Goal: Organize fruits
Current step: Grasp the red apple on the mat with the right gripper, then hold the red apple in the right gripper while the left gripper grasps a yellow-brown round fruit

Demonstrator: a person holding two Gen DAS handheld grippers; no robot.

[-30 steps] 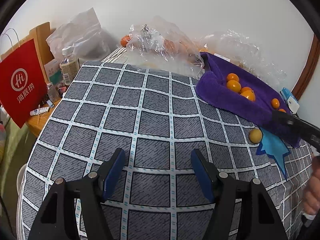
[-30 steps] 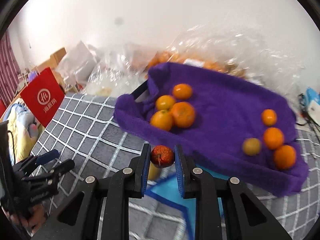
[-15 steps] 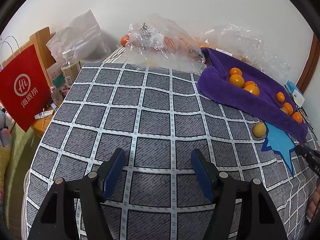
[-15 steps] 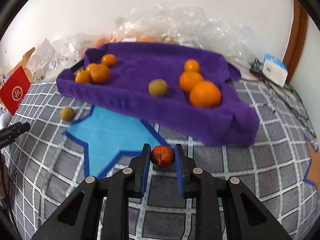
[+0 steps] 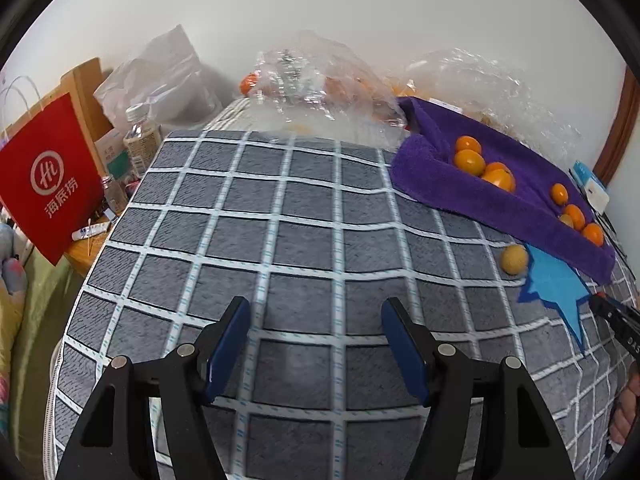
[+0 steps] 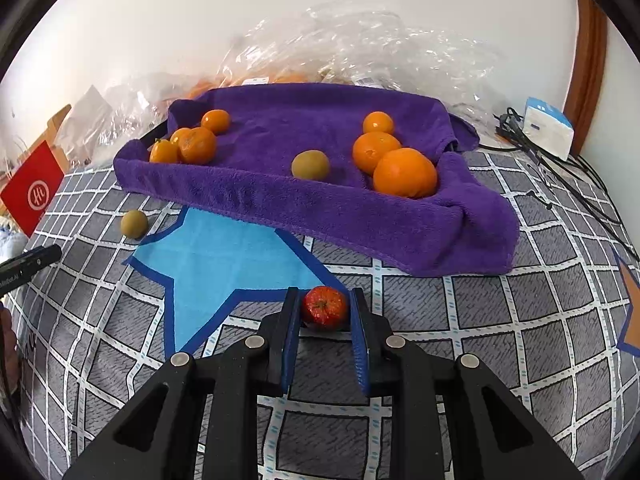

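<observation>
Holding a small red fruit (image 6: pixel 324 306) between its pads, the right gripper (image 6: pixel 325 312) hangs low over the checked blanket (image 6: pixel 500 344), just off the near edge of the purple towel (image 6: pixel 320 208) and at the tip of the blue star patch (image 6: pixel 224 256). The fruit is pinched near the very tips of the blue pads, so the grip looks shallow; whether it already rests on the blanket cannot be told.

If the step is to set this fruit down as a group of its own, the person would do well to lower it until it meets the fabric before parting the pads, since a round fruit dropped onto a soft, sloping cover is likely to roll. If it belongs on the towel instead, it should be lifted over the raised near fold and put in a hollow away from the oranges (image 6: pixel 404 172) at the towel's right end and the smaller ones (image 6: pixel 196 144) at its left end. Parting the pads slowly and drawing straight back should keep it from being flicked.

A yellow-green fruit (image 5: pixel 514 259) lies loose on the blanket beside the towel's near edge, another (image 6: pixel 310 165) on the towel. The left gripper (image 5: pixel 316 340) stands parted over bare blanket with nothing between its pads.
</observation>
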